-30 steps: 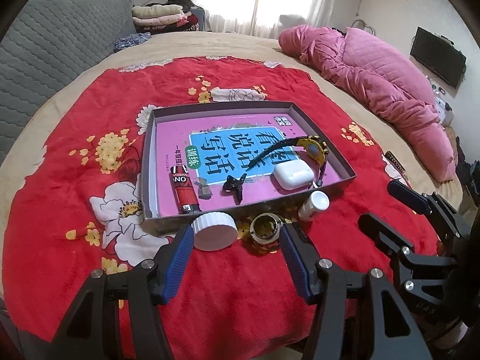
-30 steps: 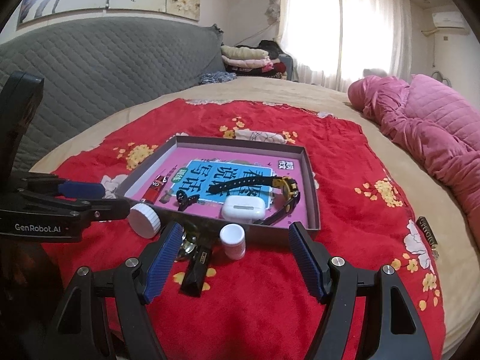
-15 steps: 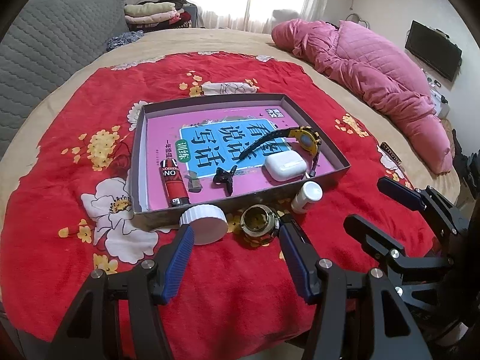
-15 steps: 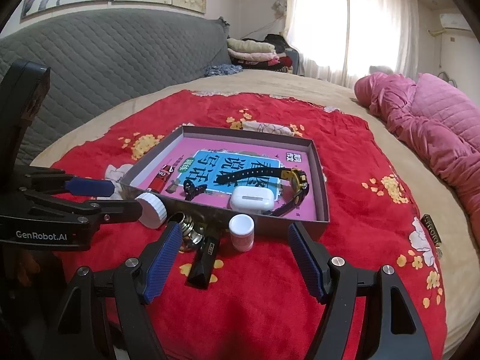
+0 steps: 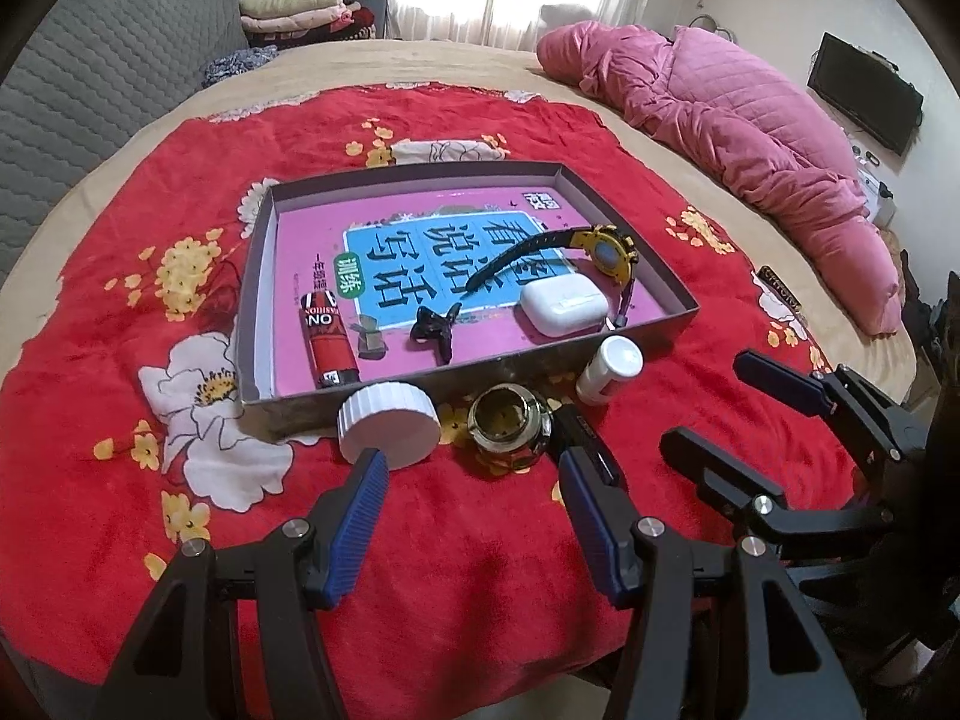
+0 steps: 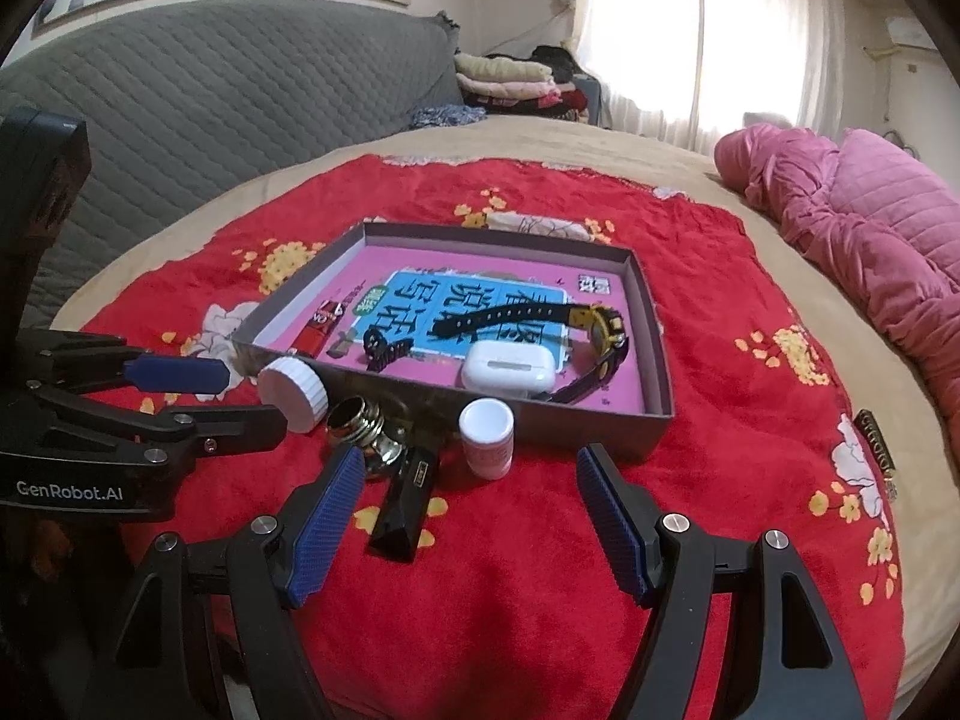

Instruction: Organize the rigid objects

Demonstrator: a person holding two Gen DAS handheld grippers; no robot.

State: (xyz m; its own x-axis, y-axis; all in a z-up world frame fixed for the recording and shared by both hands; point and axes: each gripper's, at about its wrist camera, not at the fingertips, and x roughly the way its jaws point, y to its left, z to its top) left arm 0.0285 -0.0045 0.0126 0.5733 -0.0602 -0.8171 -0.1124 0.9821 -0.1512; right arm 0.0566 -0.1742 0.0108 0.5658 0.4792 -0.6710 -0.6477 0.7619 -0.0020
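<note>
A grey box tray (image 5: 474, 371) (image 6: 657, 348) with a pink base lies on the red blanket. It holds a red lighter (image 5: 327, 339), a black hair clip (image 5: 433, 329), a white earbud case (image 5: 564, 303) (image 6: 509, 365) and a yellow watch (image 5: 607, 252) (image 6: 600, 324). In front of it lie a wide white cap (image 5: 387, 423) (image 6: 294, 393), a brass fitting (image 5: 509, 427) (image 6: 360, 429) with a black end (image 6: 405, 504), and a small white bottle (image 5: 609, 367) (image 6: 487, 437). My left gripper (image 5: 471, 468) is open just before the cap and fitting. My right gripper (image 6: 471, 474) is open, before the small bottle.
The red floral blanket (image 5: 120, 360) covers a beige bed. A pink quilt (image 5: 750, 132) lies at the right, folded clothes (image 5: 300, 15) at the back, a grey padded headboard (image 6: 210, 96) at the left. A small dark label strip (image 6: 876, 444) lies on the blanket's right edge.
Both grippers have drawn slightly nearer the items in front of the tray and stay open. The objects have not moved.
</note>
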